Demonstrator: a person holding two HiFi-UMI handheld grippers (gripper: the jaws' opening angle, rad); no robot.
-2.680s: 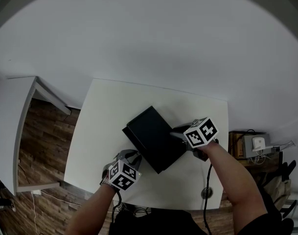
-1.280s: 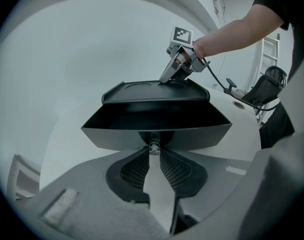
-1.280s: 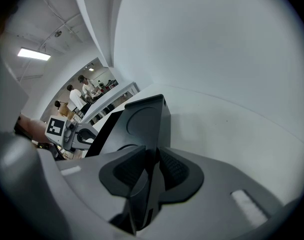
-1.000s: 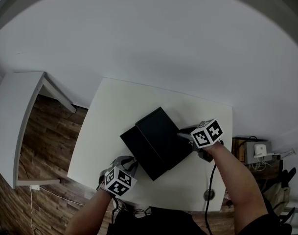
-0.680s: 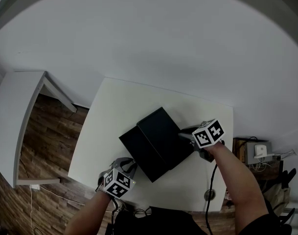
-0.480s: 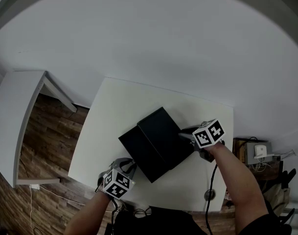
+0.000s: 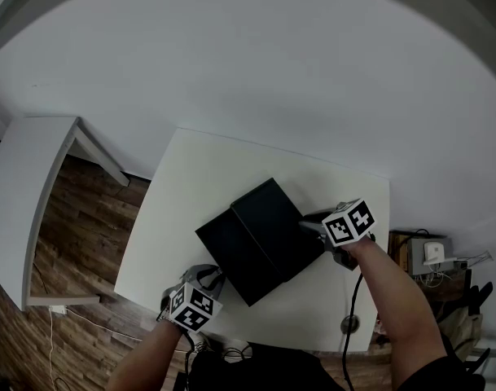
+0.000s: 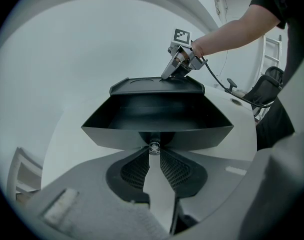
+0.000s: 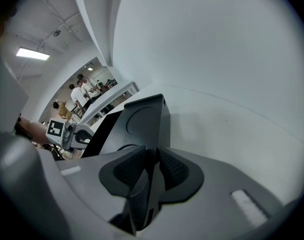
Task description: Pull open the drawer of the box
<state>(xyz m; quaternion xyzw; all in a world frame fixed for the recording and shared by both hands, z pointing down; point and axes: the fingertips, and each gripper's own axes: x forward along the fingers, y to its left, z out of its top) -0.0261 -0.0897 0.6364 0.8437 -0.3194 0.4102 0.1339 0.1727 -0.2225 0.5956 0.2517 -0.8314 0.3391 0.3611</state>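
As the left gripper draws back from the box, its jaws pinched nearly together on the small knob at the drawer front, the drawer now juts further out of the box's near-left side than a second ago. At the box's far-right edge, the right gripper stays clamped on the box wall, bracing it on the table. I judge the drawer well open, with little travel left.

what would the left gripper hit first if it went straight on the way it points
The left gripper is shut on the knob; straight on, it would likely press into the drawer front just behind it.
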